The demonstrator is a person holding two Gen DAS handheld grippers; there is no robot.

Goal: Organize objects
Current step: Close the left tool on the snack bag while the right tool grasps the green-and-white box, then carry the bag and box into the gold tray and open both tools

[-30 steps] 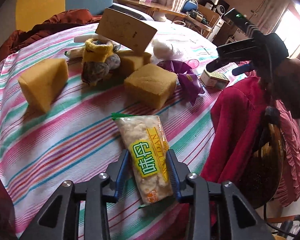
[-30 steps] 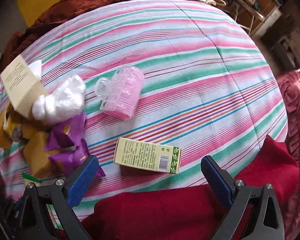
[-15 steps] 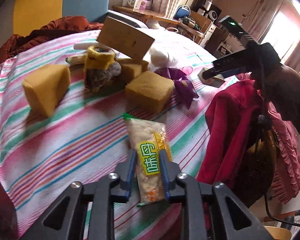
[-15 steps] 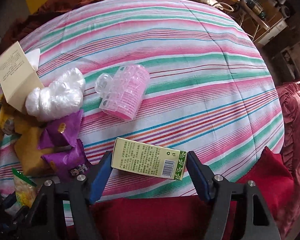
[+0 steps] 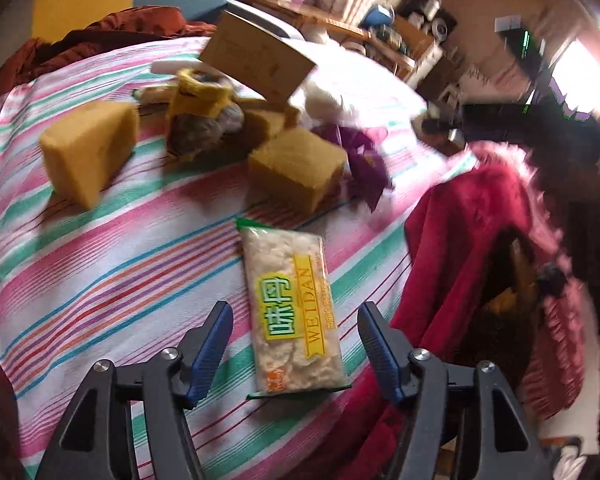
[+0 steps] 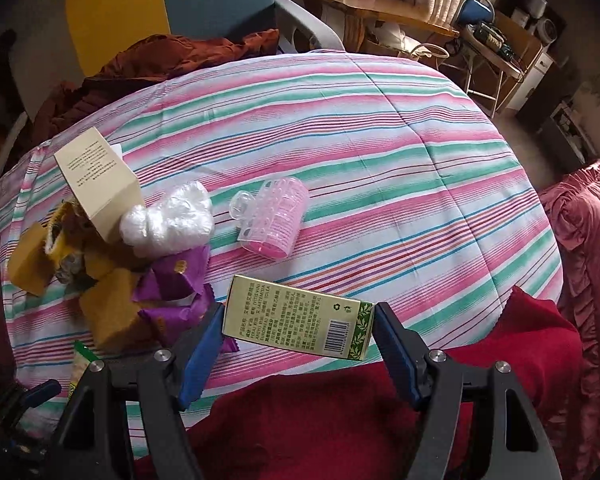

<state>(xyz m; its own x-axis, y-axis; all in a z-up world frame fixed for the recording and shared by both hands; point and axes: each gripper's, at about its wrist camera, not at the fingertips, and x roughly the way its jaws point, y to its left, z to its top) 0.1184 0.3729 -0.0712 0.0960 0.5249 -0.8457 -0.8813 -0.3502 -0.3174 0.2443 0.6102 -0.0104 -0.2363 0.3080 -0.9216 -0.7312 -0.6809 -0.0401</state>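
My left gripper [image 5: 296, 344] is open, its blue pads on either side of a clear snack packet [image 5: 292, 312] with a green-yellow label that lies flat on the striped cloth [image 5: 100, 272]. My right gripper [image 6: 298, 346] is shut on a green-gold carton [image 6: 296, 316] and holds it lifted above the cloth's near edge. A pile sits at the left: yellow sponge blocks [image 5: 300, 168], a tan box [image 6: 94, 180], purple packets [image 6: 176, 292] and a white plastic wad [image 6: 168, 220]. A pink hair roller pack [image 6: 274, 222] lies mid-table.
A red cloth [image 6: 340, 420] drapes over the near edge of the table. A brown garment [image 6: 160, 64] lies at the far edge by a blue and yellow chair. A pink ruffled cushion [image 6: 588, 240] is at the right.
My left gripper opened and let go of the snack packet, which lies on the cloth. My right gripper closed on the green-gold carton and lifted it off the table.
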